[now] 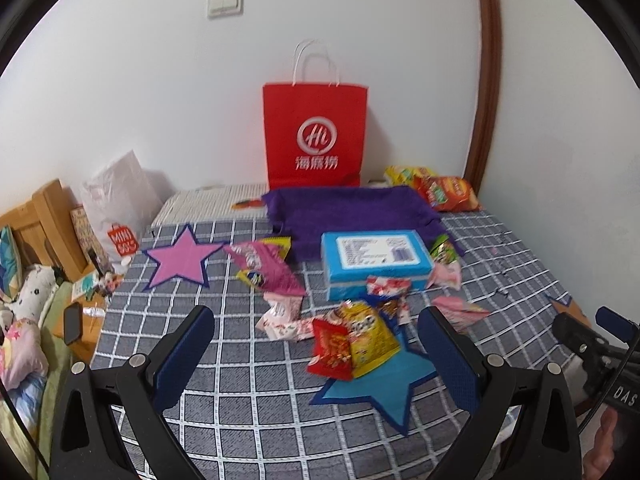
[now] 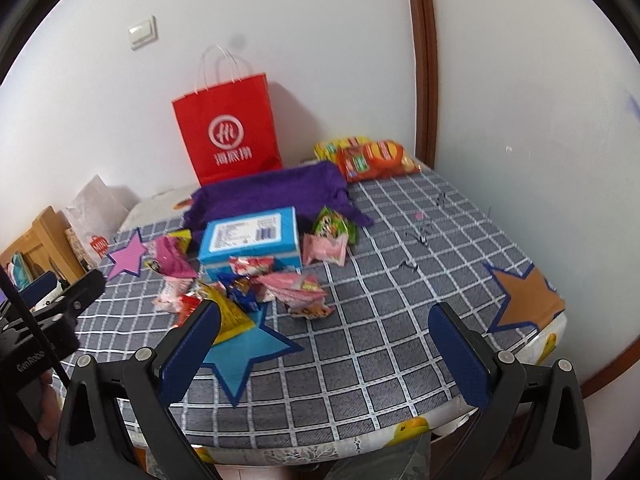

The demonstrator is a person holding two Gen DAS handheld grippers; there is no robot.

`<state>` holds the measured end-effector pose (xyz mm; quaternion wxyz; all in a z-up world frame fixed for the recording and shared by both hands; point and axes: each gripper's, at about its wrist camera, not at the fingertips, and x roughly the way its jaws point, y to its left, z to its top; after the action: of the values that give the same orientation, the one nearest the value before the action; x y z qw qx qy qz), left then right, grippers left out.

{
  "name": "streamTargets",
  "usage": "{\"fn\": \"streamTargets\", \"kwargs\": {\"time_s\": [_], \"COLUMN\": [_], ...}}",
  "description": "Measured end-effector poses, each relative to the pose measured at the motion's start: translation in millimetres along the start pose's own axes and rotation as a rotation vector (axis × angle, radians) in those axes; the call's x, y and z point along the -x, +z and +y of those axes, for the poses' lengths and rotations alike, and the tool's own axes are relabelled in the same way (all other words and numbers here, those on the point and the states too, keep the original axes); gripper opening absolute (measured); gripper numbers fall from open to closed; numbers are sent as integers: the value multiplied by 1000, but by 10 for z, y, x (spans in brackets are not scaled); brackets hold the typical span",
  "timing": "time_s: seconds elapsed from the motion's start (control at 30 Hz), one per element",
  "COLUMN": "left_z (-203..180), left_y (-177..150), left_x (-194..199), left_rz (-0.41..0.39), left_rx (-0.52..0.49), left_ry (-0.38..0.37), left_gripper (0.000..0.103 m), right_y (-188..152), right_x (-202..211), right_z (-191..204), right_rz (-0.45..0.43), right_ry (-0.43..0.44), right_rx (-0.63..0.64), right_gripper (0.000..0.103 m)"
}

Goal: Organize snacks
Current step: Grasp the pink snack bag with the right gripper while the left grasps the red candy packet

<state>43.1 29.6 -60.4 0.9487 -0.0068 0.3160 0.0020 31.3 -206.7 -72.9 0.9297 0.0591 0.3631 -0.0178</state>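
Barely begun, by the look of it. Left gripper (image 1: 316,344) and right gripper (image 2: 324,340) both hovering above the checked worktop (image 2: 400,280), fingers spread wide, grasping nothing. Snack packets (image 1: 352,344) heaped loose at the worktop's middle, partly over the blue star (image 1: 380,392), just in front of the blue box (image 1: 376,264). 2 larger bags (image 2: 372,160) lying apart at the far corner. Pink star (image 1: 180,258) and orange star (image 2: 524,296) bare. Nearly all sorting left, probably.

home bedrm: wooden bed frame (image 1: 44,216), pillows (image 1: 24,344)
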Motion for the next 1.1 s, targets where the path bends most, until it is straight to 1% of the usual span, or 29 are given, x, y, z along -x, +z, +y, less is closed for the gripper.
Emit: {"fn": "streamTargets", "kwargs": {"time_s": [0.03, 0.17, 0.3, 0.43, 0.5, 0.57, 0.7, 0.9, 0.93, 1.0, 1.03, 1.07, 1.1], "left_z": [34, 176, 339, 490, 546, 582, 639, 695, 700, 695, 684, 669, 655], "left_y": [-18, -96, -179, -259, -298, -328, -383, -438, -443, -449, -449, -447, -444], "left_x": [-59, -308, -525, -701, -773, -832, -905, -1015, -1039, -1081, -1097, -1112, -1128], "left_rz": [10, 55, 89, 122, 131, 136, 147, 165, 170, 178, 179, 178, 178], "left_rx": [3, 11, 26, 64, 74, 73, 68, 68, 71, 72, 68, 61, 53], "left_ry": [4, 21, 31, 10, 5, 8, -3, -20, -27, -42, -44, -44, -45], "left_gripper": [100, 99, 99, 98, 98, 98, 98, 98, 98, 98, 98, 98, 98], "right_y": [-8, -63, -137, -209, -252, -277, -302, -276, -269, -249, -236, -229, -219], "right_x": [-70, -399, -723, -1068, -1220, -1333, -1534, -1715, -1731, -1765, -1784, -1795, -1810], "right_z": [-16, -63, -44, 37, 91, 128, 151, 186, 200, 241, 263, 278, 300], "right_rz": [7, 42, 75, 102, 111, 106, 95, 82, 80, 72, 70, 69, 66], "right_ry": [3, 25, 26, 31, 24, 21, 31, 17, 16, 2, -9, -18, -24], "right_rx": [-6, -34, -37, -18, -5, -3, -43, -60, -53, -31, -17, -5, 11], "right_gripper": [102, 102, 102, 102, 99, 97, 96, 92, 91, 82, 80, 74, 66]}}
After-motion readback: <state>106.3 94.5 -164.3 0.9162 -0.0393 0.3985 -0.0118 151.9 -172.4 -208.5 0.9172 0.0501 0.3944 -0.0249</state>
